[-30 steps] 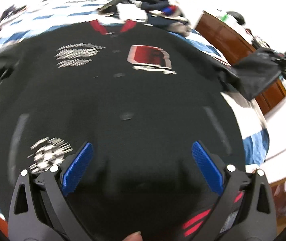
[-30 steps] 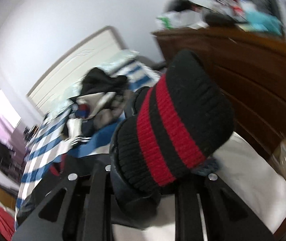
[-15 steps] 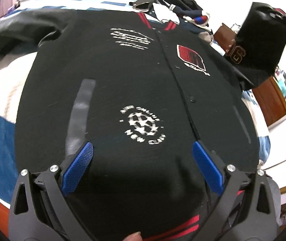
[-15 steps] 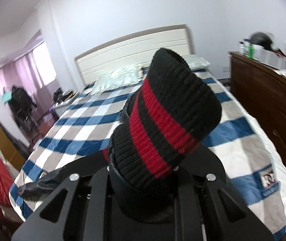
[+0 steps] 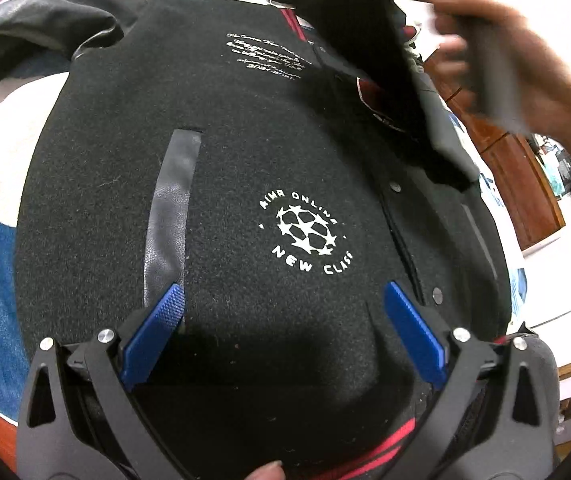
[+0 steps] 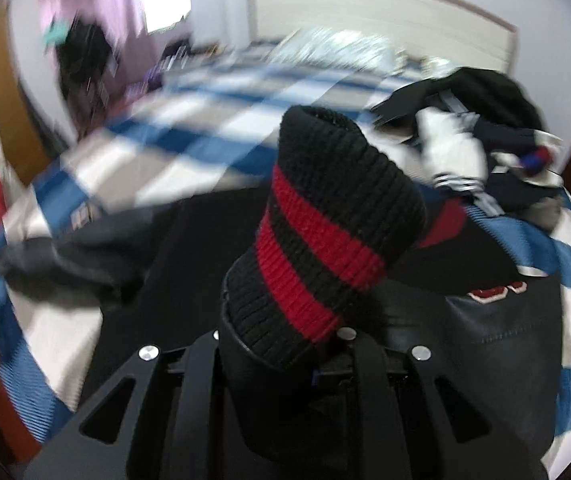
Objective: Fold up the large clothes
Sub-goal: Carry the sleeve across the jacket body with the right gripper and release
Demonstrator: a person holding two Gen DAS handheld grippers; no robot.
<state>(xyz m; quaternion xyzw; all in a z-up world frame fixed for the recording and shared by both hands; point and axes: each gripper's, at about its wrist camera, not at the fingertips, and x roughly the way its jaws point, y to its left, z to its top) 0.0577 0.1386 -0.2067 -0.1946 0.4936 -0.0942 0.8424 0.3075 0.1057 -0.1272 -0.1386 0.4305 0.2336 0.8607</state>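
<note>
A large black varsity jacket (image 5: 245, 152) with white print and a leather pocket strip lies front up on the bed. My left gripper (image 5: 283, 312) is open, its blue pads (image 5: 153, 332) just above the jacket near the hem. My right gripper (image 6: 281, 356) is shut on the jacket's sleeve, whose black and red ribbed cuff (image 6: 325, 264) sticks up between the fingers. In the left wrist view the held sleeve (image 5: 397, 80) hangs over the jacket's right chest, with the hand (image 5: 517, 60) above it. The other leather sleeve (image 5: 45, 24) lies out to the left.
The bed has a blue, white and grey checked cover (image 6: 189, 136). A pile of other clothes (image 6: 481, 148) lies near the jacket's collar. A brown wooden dresser (image 5: 517, 176) stands along the right side of the bed. A headboard (image 6: 385, 12) is at the far end.
My right gripper has swung the held sleeve leftward over the jacket's chest. My left gripper has moved slightly closer to the jacket.
</note>
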